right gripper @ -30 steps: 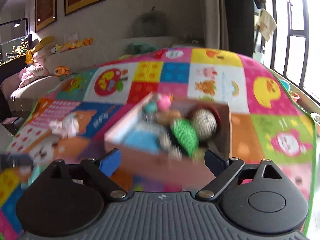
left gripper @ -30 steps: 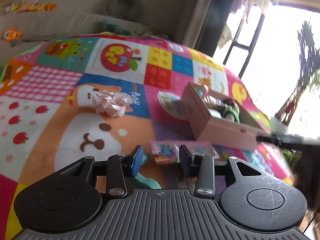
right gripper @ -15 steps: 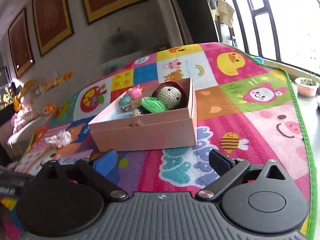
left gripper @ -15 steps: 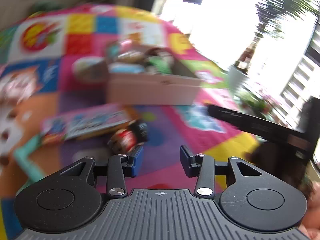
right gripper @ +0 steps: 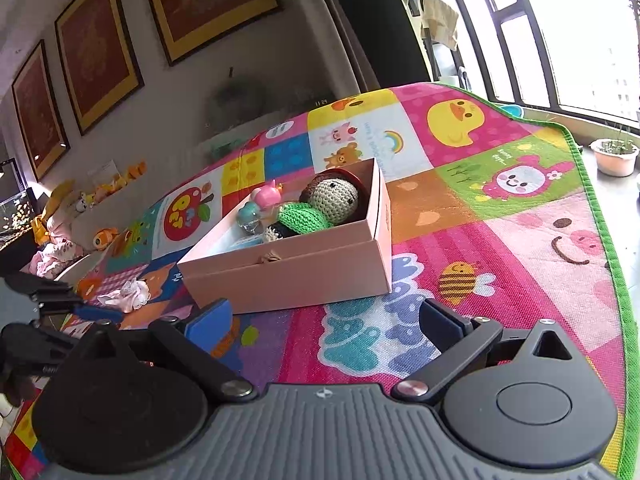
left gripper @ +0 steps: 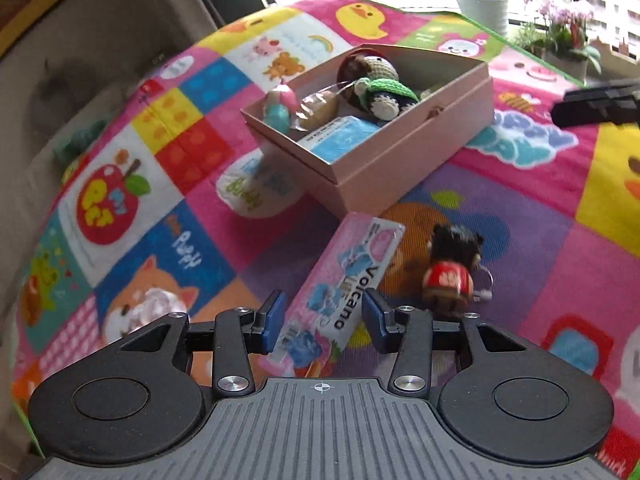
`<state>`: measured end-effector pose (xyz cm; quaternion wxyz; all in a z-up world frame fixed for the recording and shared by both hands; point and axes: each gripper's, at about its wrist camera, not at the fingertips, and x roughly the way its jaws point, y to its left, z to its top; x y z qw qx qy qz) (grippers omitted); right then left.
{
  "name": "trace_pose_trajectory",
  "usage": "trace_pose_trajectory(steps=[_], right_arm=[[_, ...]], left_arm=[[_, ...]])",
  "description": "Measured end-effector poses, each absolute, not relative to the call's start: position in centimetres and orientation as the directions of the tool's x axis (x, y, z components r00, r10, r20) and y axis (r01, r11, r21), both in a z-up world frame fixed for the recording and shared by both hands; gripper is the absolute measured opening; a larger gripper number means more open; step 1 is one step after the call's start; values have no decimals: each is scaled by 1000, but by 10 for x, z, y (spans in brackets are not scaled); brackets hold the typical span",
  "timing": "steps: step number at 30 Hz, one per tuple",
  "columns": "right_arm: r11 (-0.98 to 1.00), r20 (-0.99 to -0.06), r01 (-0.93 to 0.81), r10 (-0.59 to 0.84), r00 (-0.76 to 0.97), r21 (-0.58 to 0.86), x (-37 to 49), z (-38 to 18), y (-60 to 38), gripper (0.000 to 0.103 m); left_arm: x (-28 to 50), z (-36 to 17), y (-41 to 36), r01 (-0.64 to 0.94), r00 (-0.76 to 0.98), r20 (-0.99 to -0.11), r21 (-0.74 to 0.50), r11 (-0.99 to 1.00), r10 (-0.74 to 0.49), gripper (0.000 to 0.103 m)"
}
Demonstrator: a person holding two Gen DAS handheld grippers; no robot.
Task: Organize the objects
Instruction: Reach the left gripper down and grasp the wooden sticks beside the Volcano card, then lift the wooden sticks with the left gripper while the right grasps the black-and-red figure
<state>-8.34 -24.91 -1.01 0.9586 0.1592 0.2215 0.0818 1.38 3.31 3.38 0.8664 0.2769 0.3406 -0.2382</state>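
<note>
An open pink box (left gripper: 372, 168) stands on the colourful play mat (left gripper: 540, 264), holding a crochet doll (left gripper: 380, 92), a blue packet (left gripper: 340, 140) and small figures. A pink "Volcano" packet (left gripper: 352, 264) lies flat just in front of it. Its near end sits between the fingers of my left gripper (left gripper: 324, 320), whose jaws are opening; the pads do not press it. A small doll with black hair and a red body (left gripper: 452, 268) lies to the right. My right gripper (right gripper: 324, 320) stands wide open over bare mat before the box (right gripper: 288, 276), nothing between its fingers.
A pink scrunchie (right gripper: 124, 296) lies on the mat left of the box. A white oval piece with lettering (left gripper: 256, 188) rests against the box's left side. Flower pots (left gripper: 480, 8) line the window sill past the mat's green edge (right gripper: 624, 320). Soft toys (right gripper: 104, 236) sit along the wall.
The left view has swung and rolled from the scrunchie round to the box, packet and doll, with the packet now between its fingers. The right gripper's jaws have widened and it has sunk towards the mat.
</note>
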Motion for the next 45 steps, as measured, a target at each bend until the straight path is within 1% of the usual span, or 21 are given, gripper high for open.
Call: trace_pose_trajectory(steps=[2,5,8,11,16,22,28,30,31,32,34,36,38,41,43,45], right_arm=[[936,-402,-87,229,887,341,-84,-10,-249,101],[936,-405,-87,230,885,342,-84,-10,-248,103],[935,-405,-90,233,884,343,-83,-11,-249,103],[934,-407,-92,238,882,346,-83,-11,-249,103],[931,-410,-93,243,879,353,-82,-11,-249,103],[931,-413,-92,243,878,354,-81,-12,-249,103],[931,-416,-91,244,876,354,-80,-12,-248,103],[931,-416,-91,244,876,354,-81,-12,-248,103],[931,-417,-90,244,876,354,-80,-13,-248,103],[931,-417,-90,244,876,354,-80,-12,-248,103],[931,-417,-90,243,876,354,-80,-12,-248,103],[931,-419,-89,243,875,354,-80,-12,-248,103],[931,-425,-87,243,872,353,-79,-13,-248,103],[932,-433,-84,242,869,352,-78,-14,-248,103],[935,-442,-79,237,865,347,-77,-14,-247,103],[938,-454,-75,233,860,339,-76,-15,-245,103]], left_arm=[[30,34,32,609,630,-730,253,752,-264,49],[49,33,32,598,606,-742,185,780,-288,49],[59,35,36,638,534,-775,104,763,-340,47],[53,38,38,690,487,-798,103,717,-354,47],[41,39,44,711,452,-813,80,698,-367,46],[20,41,37,743,486,-808,180,645,-335,47],[15,36,42,740,474,-828,189,646,-300,48],[16,25,39,717,482,-839,212,664,-253,47],[16,20,37,704,496,-834,223,674,-242,49],[15,20,38,690,514,-817,213,692,-262,45],[20,20,39,641,520,-811,163,750,-267,41],[20,22,42,578,550,-789,120,807,-276,32],[18,24,47,516,559,-774,42,856,-299,27],[8,27,56,452,567,-741,-83,888,-359,26],[-3,33,65,416,602,-707,-119,902,-371,26],[-15,42,79,363,647,-674,-139,921,-356,26]])
